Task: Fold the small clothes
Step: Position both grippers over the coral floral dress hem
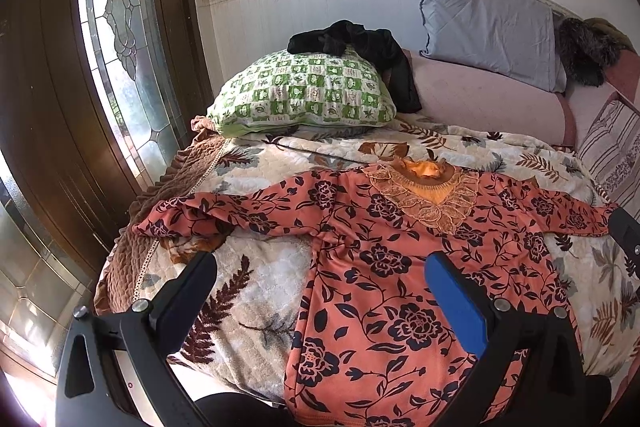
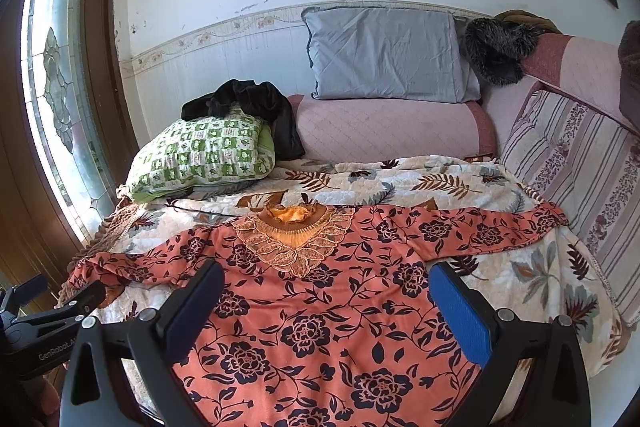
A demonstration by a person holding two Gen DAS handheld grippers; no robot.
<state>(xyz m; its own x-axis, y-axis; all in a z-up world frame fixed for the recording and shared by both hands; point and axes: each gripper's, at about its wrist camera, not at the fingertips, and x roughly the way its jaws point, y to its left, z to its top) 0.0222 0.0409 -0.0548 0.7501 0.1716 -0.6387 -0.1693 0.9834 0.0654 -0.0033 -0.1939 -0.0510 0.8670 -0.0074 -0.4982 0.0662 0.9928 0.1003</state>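
An orange long-sleeved top [image 1: 376, 267] [image 2: 320, 307] with dark flowers and a lace collar lies flat, front up, on the leaf-patterned bedspread [image 1: 256, 291] [image 2: 520, 275], both sleeves spread out sideways. My left gripper [image 1: 320, 267] hovers open above the top's left side and the bedspread, holding nothing. Over the top's lower body my right gripper [image 2: 326, 277] is also open and empty. The left gripper's body shows at the left edge of the right wrist view. The top's hem is cut off at the bottom of both views.
A green checked pillow [image 1: 300, 91] [image 2: 204, 151] with a black garment [image 1: 360, 47] on it sits at the back left. A pink bolster [image 2: 384, 127], grey pillow [image 2: 388, 55] and fur-trimmed coat [image 2: 496, 51] line the wall. A striped cushion [image 2: 572, 163] stands right, a glass door [image 1: 120, 27] left.
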